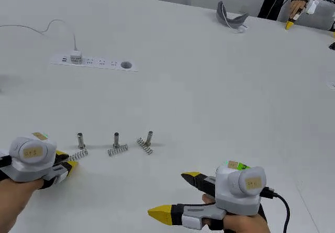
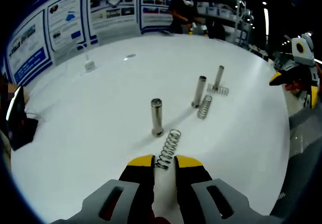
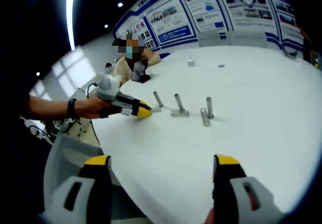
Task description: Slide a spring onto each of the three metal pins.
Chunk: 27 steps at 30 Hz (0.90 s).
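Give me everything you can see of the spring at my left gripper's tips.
The spring is a slim, silvery bare-metal coil, straight and unsquashed. It lies on the white table beside the base of the nearest upright pin, not on it. Its near end sits between the yellow tips of the left gripper; whether they pinch it I cannot tell.

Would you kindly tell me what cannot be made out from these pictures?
Left gripper view: whether the left gripper pinches the nearest spring; its end lies between the jaw tips, contact too small to tell.
Head view: the hand under the right gripper, cut off by the bottom edge.
Right gripper view: text on the posters, blurred, too small.
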{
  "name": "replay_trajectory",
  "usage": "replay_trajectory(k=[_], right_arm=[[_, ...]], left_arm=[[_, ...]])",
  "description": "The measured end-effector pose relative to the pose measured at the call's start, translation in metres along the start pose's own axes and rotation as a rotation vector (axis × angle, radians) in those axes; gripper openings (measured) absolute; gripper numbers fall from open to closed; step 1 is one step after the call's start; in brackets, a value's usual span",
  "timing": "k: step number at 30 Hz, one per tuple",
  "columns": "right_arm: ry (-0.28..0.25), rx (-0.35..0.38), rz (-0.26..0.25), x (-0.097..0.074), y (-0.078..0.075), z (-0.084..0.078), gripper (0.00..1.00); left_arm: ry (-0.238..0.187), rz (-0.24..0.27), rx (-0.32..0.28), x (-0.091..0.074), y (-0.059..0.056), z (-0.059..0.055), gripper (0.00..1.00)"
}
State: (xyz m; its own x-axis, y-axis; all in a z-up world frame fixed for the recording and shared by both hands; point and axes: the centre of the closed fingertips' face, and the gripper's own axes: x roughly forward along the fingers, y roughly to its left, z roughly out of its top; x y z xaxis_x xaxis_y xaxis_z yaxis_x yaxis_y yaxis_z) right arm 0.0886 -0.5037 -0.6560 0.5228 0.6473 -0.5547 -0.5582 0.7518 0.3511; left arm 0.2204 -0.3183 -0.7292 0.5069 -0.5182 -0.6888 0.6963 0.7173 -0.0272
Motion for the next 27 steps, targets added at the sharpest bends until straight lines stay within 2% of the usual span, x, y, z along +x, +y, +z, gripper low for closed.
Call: replay_trajectory(k=[4,6,8,11,14,20,27], right_arm=[[-0.004,-0.006,-0.007,-0.001,0.001,0.006,0.85],[0.038,-0.046,-0.007,0.000,0.001,0.002,0.85],[0.061,-0.076,-0.010,0.001,0.002,0.002,0.85],[0.062,-0.076,-0.002,0.002,0.003,0.004,0.85],[0.061,-0.074,0.008,0.006,0.005,0.006,0.85],[0.058,-0.068,0.022,0.009,0.013,0.008,0.85],[0.090,-0.071,0.037,0.007,0.017,0.002,0.85]], left_arm=[[-0.002,-0.014,0.013,0.000,-0.002,0.001,0.14],[0.001,-0.027,0.007,-0.001,-0.003,0.000,0.13],[0.005,-0.027,0.028,-0.002,-0.002,-0.002,0.11],[-0.004,-0.034,-0.002,-0.005,-0.003,-0.002,0.10],[0.008,-0.025,-0.026,-0.007,0.000,-0.004,0.10],[0.025,-0.028,-0.040,-0.014,0.002,-0.012,0.10],[0.029,-0.014,-0.065,-0.027,0.002,-0.022,0.10]])
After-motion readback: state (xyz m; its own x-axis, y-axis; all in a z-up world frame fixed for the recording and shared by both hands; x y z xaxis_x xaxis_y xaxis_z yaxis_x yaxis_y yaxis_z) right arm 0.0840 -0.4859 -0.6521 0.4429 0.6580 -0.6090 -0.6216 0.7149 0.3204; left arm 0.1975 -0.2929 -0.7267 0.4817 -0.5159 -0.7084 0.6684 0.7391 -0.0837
